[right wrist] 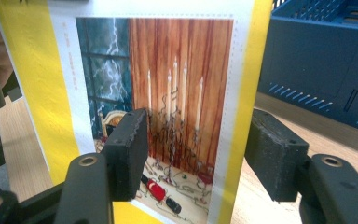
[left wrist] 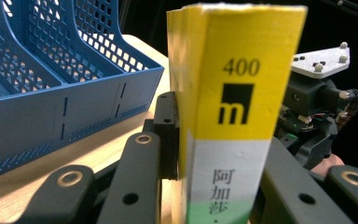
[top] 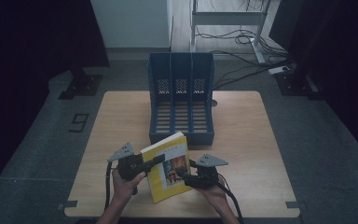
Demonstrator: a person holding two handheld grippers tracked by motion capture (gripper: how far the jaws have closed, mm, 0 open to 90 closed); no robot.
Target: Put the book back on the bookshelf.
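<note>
Yellow book (top: 167, 165) stands tilted near the front edge of the wooden table (top: 247, 140), just before the blue three-slot file rack (top: 182, 100). Its spine reads "400" above a black square with an "m" (Chinese characters follow below). The left gripper (left wrist: 214, 154) pinches the spine; the right gripper (right wrist: 193, 154) has its jaws spread across the picture cover, one pad before it, one beyond its edge.

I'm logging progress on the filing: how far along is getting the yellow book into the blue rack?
Done: the left gripper is clamped on the spine of the yellow book, which is raised off the table. In hand: the right gripper faces its cover, jaws apart. Left: the blue rack has three slots, all vacant.
</note>
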